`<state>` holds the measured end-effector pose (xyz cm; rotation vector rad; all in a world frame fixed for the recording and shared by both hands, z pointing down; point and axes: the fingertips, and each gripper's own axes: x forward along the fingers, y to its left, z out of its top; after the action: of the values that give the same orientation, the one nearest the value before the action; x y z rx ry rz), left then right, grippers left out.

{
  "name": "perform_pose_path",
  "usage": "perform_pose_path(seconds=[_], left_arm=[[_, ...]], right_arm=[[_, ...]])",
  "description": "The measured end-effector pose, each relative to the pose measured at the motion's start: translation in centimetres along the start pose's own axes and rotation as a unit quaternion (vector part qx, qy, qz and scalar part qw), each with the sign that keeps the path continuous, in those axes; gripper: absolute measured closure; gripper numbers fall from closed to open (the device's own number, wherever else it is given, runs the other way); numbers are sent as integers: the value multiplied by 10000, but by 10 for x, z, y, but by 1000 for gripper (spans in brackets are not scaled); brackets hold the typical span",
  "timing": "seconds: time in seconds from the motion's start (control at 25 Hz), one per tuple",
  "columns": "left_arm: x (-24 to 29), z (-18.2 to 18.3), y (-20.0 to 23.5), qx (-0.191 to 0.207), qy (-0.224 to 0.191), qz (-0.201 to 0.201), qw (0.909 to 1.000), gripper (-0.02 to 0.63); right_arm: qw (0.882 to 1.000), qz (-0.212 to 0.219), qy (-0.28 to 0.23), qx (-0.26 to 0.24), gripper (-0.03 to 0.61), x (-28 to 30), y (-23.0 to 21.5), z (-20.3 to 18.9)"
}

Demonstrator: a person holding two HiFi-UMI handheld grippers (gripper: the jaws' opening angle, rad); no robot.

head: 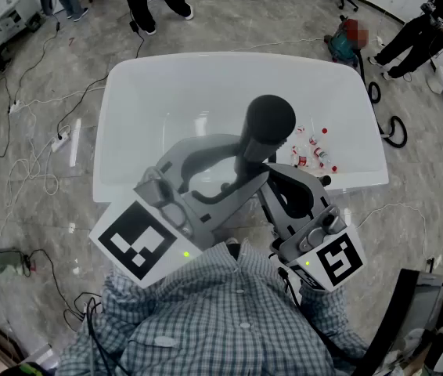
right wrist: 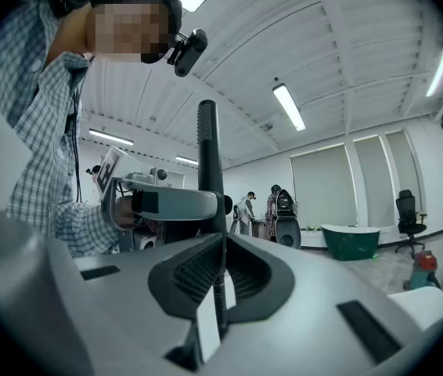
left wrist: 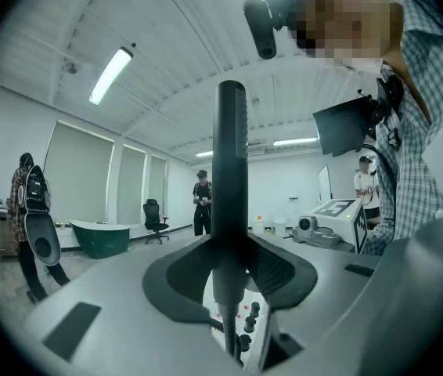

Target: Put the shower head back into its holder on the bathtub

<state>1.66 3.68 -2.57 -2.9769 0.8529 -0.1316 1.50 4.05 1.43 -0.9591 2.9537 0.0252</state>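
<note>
I hold a black shower head (head: 268, 120) upright over the white bathtub (head: 127, 92), its round face at the top. My left gripper (head: 241, 159) is shut on its thick handle (left wrist: 229, 171), which fills the gap between the pads. From the handle's foot a thin hose (left wrist: 230, 337) hangs down. My right gripper (head: 267, 177) comes in from the right just below, almost closed, and pinches that thin hose (right wrist: 217, 304). In the right gripper view the shower head (right wrist: 207, 155) stands edge-on above my right gripper (right wrist: 220, 261), and the left gripper (right wrist: 167, 204) shows behind it.
Small red-capped bottles (head: 312, 150) lie on the tub floor at the right. Cables and a power strip (head: 60, 140) run over the floor left of the tub. People stand at the room's far side, where there is also a green tub (left wrist: 100, 237).
</note>
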Motion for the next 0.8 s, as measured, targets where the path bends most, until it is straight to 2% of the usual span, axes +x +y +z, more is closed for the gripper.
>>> perform_pose_path(seconds=[0.8], left_arm=[[1, -8, -4, -63, 52, 48, 10000, 472]], right_arm=[[9998, 141, 159, -48, 549, -6, 8, -10]])
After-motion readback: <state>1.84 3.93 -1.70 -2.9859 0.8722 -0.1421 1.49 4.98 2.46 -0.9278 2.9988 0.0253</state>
